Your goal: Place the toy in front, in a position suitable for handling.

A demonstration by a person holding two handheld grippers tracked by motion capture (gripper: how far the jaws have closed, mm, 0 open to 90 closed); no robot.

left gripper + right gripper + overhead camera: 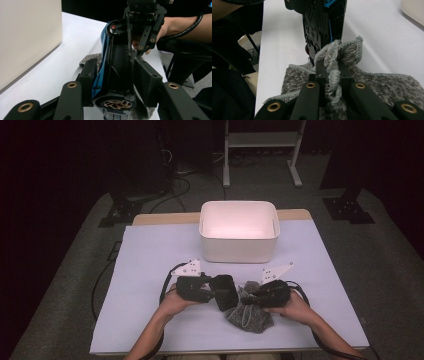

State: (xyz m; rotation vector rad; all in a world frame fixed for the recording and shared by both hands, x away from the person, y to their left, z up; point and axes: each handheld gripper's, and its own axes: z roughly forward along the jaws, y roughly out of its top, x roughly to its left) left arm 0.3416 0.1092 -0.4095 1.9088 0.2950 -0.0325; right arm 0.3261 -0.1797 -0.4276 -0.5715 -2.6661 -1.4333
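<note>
In the high view, the left gripper (226, 292) and right gripper (252, 296) meet over a grey knitted pouch (248, 314) on the table (150, 255), in front of a white bin (239, 231). The left gripper view shows its jaws clamped on a black-and-blue device (117, 72). In the right gripper view, the jaws pinch the pouch's rim (332, 72), the device standing just beyond.
</note>
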